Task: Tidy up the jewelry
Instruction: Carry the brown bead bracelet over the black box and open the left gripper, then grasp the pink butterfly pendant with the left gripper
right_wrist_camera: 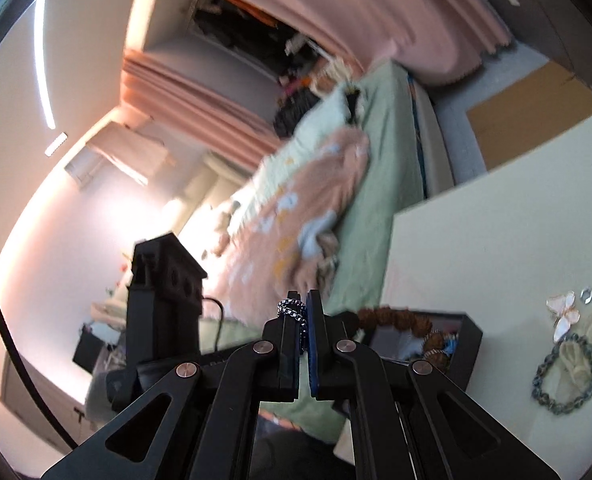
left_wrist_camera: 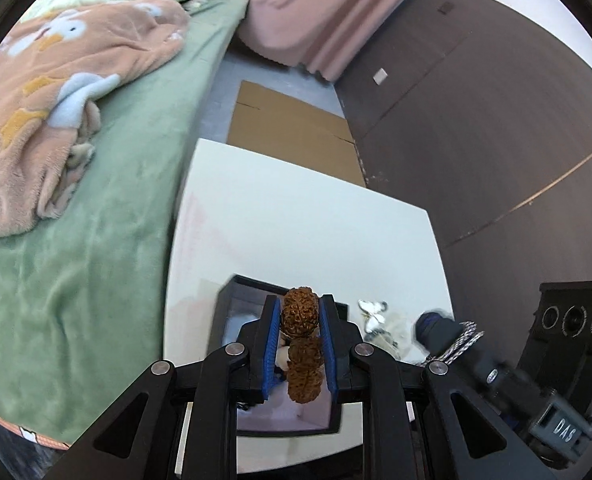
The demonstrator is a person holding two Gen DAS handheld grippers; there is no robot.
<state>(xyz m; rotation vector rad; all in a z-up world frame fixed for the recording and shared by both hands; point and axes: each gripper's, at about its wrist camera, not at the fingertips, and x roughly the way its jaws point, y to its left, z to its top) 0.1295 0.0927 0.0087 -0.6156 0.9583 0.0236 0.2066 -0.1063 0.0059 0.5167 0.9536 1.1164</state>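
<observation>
1. The left claw [left_wrist_camera: 300, 320] is clamped on a bracelet of big brown wrinkled seed beads [left_wrist_camera: 299, 312]; two of the beads sit between its blue pads [left_wrist_camera: 271, 344], and the rest of the string hangs down.
2. Straight below that claw sits a black jewelry box [left_wrist_camera: 232, 292] with a pale lining, open at the top, on the white worktop [left_wrist_camera: 296, 216]. In the right wrist view the brown bead string reaches over the box's rim.
3. The right claw [right_wrist_camera: 302, 312] is nearly closed, pinching a dark metal link chain [right_wrist_camera: 292, 307] that loops over its fingertips. It is up off the worktop, to the right of the box in the left wrist view.
4. On the worktop beside the box lie a white butterfly-shaped piece [right_wrist_camera: 564, 312], a small clear ring-like piece [right_wrist_camera: 587, 295] and a bracelet of dark grey-green beads [right_wrist_camera: 568, 374], the last resting on a pale, sheer bit of fabric [right_wrist_camera: 580, 356].
5. Beyond the worktop lies flat brown cardboard [left_wrist_camera: 292, 128] on the floor.
6. A bed [left_wrist_camera: 96, 240] with a green cover and a peach patterned blanket [left_wrist_camera: 56, 92] stands alongside, with pink curtains [left_wrist_camera: 316, 12] farthest back.
</observation>
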